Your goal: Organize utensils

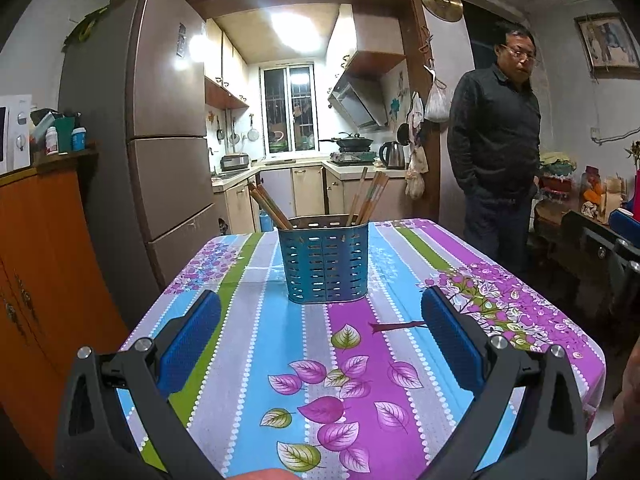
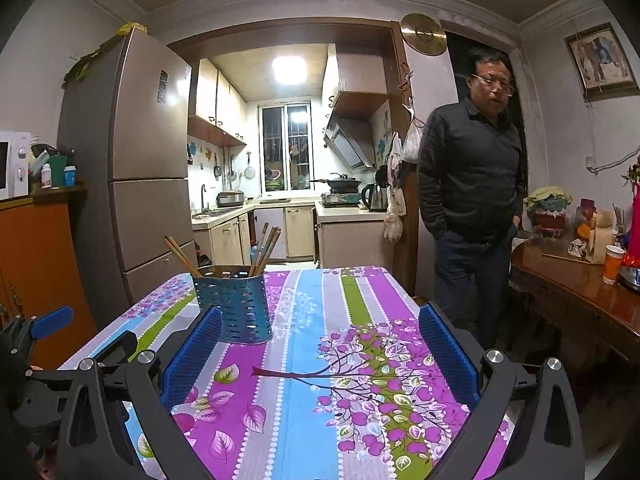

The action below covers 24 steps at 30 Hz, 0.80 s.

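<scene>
A blue slotted holder stands upright on the bench, which is covered by a flowered, striped cloth. It sits toward the far half of the bench, straight ahead of the left tool and off to the left in the right wrist view. Wooden chopsticks lean out of it in two bunches, one slanting left and the other slanting right, so the holder seems to be split into compartments, though the divider itself is hard to make out.

The left tool is spread wide with nothing between its blue pads, and it hovers over the near part of the bench, well short of the holder. The right tool is likewise spread wide and empty; its left pad overlaps the holder's base in the picture, but whether it touches cannot be told.

The chopsticks are probably light, stiff and smooth, so a single one may twist or slip in a pinch. A grip across the upper shaft, well above the rim, looks safest, with the pull running along the stick's lean. The holder looks thin-walled and light; it may tip or slide if a stick drags against a slot, so steadying it by the side wall with the other tool would help. A man stands beyond the bench.
</scene>
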Motion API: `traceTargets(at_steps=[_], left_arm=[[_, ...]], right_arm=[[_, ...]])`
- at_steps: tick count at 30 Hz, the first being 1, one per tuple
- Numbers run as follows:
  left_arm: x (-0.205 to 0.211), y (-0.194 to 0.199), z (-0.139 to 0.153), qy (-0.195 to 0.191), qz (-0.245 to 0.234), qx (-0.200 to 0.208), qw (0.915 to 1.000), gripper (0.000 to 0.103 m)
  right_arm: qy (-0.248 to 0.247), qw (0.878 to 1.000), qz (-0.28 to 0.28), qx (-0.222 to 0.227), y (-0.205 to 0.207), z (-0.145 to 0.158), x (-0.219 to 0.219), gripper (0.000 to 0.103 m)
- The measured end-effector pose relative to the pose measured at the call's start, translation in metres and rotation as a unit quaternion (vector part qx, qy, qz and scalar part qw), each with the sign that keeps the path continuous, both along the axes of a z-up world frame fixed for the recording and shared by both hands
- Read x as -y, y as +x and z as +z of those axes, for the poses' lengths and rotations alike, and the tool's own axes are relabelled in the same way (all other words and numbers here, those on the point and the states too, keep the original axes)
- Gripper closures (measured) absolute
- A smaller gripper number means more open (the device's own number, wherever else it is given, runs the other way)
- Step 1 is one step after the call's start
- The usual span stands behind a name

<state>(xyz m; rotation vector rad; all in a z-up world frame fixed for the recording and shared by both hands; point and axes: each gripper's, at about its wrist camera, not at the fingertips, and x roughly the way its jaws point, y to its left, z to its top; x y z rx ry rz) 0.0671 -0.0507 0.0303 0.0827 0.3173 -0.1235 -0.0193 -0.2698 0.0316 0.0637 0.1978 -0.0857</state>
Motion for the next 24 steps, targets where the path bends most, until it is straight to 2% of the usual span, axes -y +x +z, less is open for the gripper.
traceTargets(at_steps=[24], left_arm=[[-0.0068,0.0030,-0.0042,-0.008,0.007,-0.020,0.9997,0.006]], right_arm=[[-0.002,1.000,0.002,-0.004,-0.0014,0.0002,-0.0026,0.005]])
